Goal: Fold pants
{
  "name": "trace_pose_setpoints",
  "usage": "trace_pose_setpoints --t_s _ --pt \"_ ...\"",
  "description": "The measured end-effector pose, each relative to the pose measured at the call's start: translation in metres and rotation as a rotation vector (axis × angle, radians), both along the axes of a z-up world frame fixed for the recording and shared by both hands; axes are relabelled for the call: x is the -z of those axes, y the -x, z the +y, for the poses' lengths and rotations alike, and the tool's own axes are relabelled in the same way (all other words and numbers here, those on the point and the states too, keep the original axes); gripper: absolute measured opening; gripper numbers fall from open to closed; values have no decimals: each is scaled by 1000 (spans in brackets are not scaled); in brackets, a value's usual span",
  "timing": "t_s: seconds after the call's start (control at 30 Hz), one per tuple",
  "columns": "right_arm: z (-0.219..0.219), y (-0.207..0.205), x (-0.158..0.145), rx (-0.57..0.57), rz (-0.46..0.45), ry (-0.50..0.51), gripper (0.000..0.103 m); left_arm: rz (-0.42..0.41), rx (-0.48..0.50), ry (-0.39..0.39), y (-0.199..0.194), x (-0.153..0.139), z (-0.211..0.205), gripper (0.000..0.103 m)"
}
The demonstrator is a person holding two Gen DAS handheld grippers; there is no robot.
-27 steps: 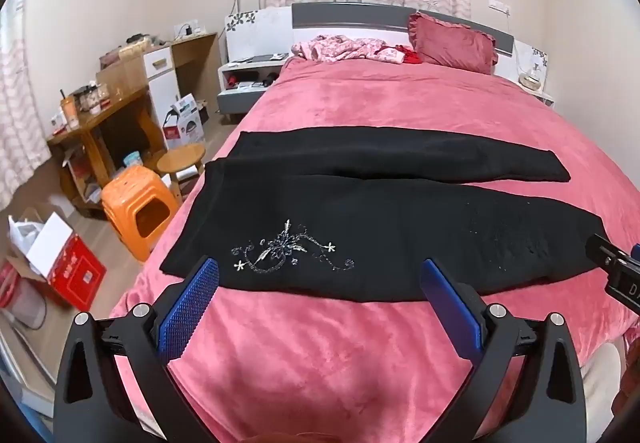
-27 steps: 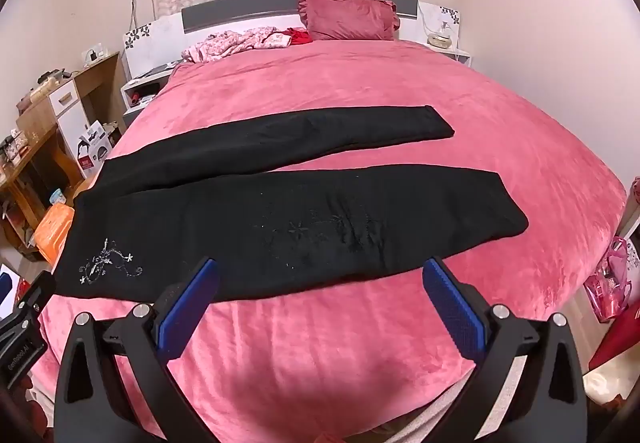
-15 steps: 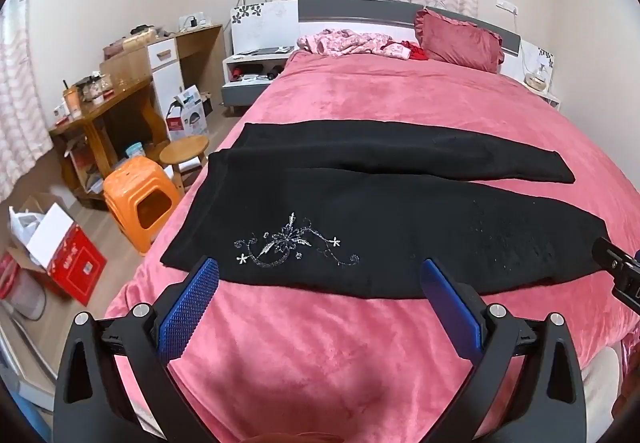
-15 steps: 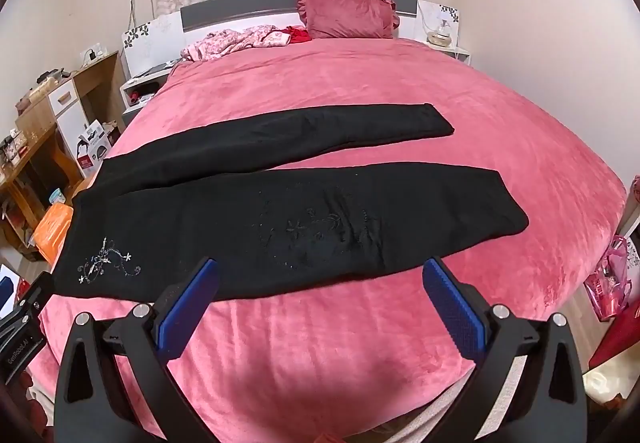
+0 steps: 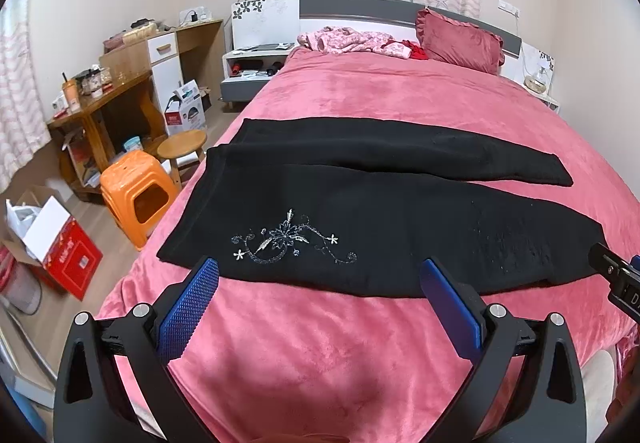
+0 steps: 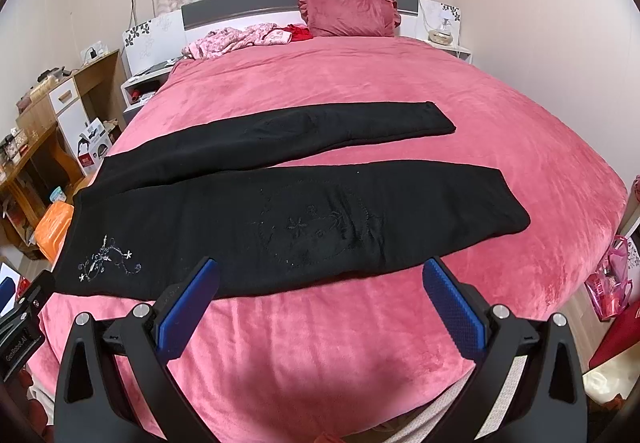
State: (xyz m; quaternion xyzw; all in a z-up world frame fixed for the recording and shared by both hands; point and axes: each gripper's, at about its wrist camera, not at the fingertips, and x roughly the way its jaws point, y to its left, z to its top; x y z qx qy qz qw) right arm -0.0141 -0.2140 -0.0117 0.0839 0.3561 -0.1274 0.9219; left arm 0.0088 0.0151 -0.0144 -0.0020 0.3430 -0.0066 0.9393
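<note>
Black pants lie spread flat across the pink bed, waist at the left, both legs running right and splayed apart. A silver floral embroidery marks the near hip. My left gripper hangs open above the near edge of the waist part, nothing between its blue pads. In the right wrist view the same pants fill the middle, and my right gripper stands open over the near leg's edge, holding nothing. The right gripper's body shows at the left wrist view's right edge.
A red pillow and crumpled pink clothes lie by the headboard. Left of the bed stand an orange plastic stool, a round wooden stool, a wooden desk and cardboard boxes. A pink bag hangs at the bed's right.
The left wrist view has tilted slightly, so the pants sit a little higher and closer in it. The right wrist view is almost unchanged. Both grippers stay open.
</note>
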Motion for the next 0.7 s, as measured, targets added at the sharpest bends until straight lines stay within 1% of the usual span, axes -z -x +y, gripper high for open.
trace_pose_setpoints --t_s 0.7 --pt "3 0 2 -2 12 2 101 9 -5 0 0 -1 -1 100"
